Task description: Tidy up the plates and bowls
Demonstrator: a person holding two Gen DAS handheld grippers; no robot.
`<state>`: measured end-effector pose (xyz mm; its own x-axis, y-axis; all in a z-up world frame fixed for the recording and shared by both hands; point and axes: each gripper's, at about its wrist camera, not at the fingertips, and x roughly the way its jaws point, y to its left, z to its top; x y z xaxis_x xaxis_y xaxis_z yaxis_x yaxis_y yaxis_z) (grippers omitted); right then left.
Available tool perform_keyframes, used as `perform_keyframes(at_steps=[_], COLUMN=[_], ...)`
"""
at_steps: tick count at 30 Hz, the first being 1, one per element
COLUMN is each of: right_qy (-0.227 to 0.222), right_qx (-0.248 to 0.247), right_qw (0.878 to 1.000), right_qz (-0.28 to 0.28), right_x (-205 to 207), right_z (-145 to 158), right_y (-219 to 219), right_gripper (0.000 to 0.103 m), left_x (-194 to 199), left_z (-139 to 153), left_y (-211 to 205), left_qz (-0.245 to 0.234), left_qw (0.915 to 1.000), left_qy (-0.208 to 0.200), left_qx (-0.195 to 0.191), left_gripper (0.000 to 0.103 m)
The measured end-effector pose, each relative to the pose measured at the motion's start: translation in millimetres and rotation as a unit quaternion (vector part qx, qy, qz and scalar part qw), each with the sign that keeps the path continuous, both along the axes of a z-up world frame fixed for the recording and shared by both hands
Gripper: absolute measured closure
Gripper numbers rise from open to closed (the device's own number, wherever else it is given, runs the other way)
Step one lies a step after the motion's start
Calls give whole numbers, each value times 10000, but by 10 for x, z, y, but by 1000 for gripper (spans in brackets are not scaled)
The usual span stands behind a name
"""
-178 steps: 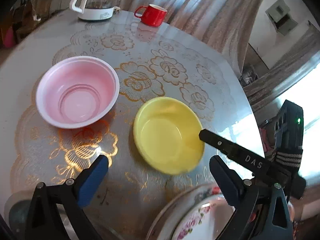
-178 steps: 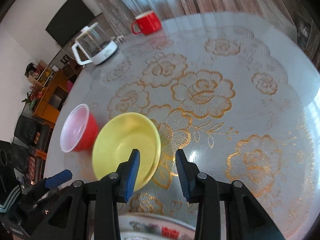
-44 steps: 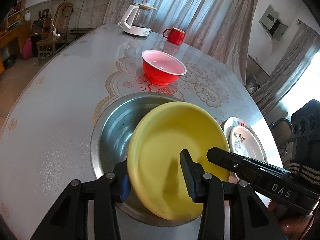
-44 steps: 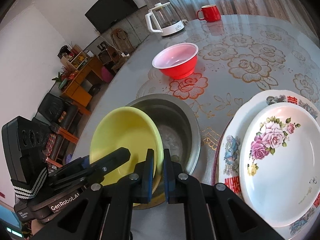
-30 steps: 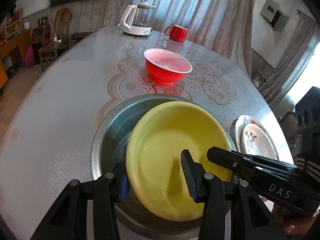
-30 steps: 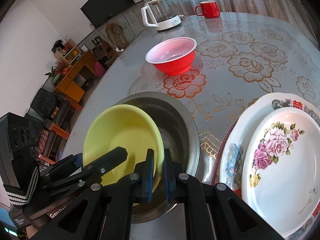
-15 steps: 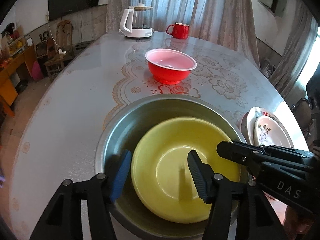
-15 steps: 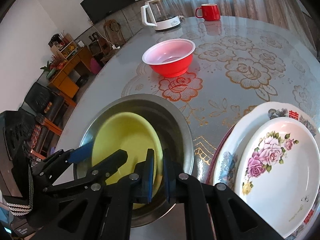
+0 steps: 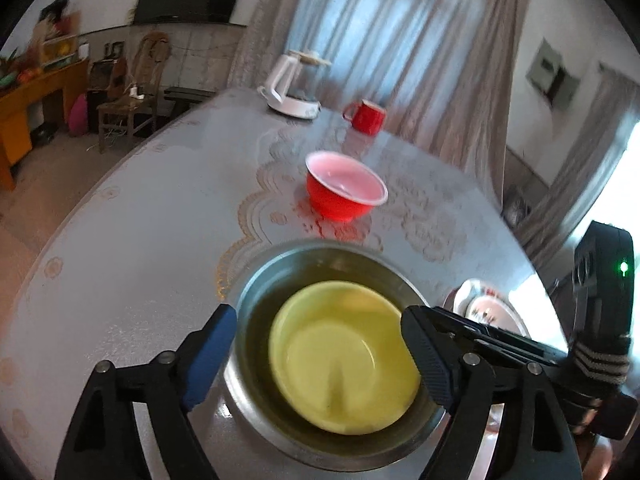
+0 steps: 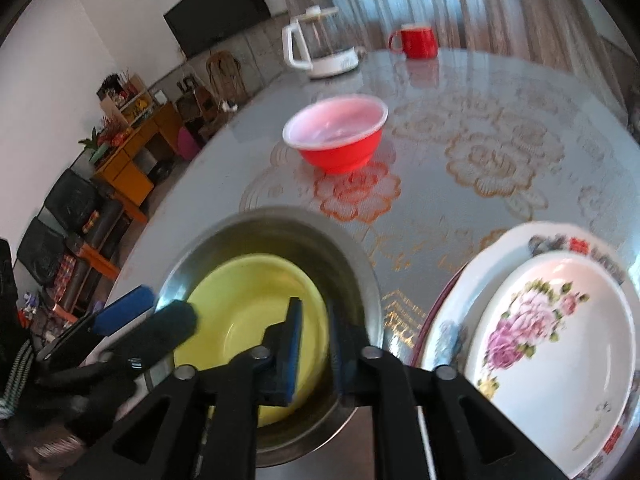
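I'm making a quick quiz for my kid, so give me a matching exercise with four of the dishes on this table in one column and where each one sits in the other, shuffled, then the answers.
Column one:
1. yellow bowl
2. red bowl
3. red mug
4. flowered plate

Column two:
A. at the far edge of the table, beside the white kettle
B. stacked on a larger patterned plate
C. inside the metal basin
D. alone on the tablecloth's flower pattern, mid-table

Pairs: 1-C, 2-D, 3-A, 4-B
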<state>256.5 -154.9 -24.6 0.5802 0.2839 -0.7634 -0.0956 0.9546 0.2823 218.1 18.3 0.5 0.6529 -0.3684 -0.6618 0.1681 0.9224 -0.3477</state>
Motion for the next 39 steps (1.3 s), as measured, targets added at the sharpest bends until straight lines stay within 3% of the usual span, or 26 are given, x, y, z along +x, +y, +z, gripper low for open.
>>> perform_keyframes(at_steps=[6, 18, 39], right_qy=[-139, 113, 133], right_qx=[104, 464, 343], right_qw=[9998, 9988, 9992], right_qz=[-31, 59, 155], right_x=[-91, -143, -41], right_z=[107, 11, 113], right_y=[-53, -31, -132], right_gripper=[84, 84, 84], left_x=[-35, -65, 14], left_z=[0, -75, -2], left_y=[119, -50, -19], left_qz=[296, 116, 94], left_qw=[9995, 9986, 9980], left_qy=[47, 113, 66], left_qx=[116, 506, 618], left_gripper=[13, 12, 11])
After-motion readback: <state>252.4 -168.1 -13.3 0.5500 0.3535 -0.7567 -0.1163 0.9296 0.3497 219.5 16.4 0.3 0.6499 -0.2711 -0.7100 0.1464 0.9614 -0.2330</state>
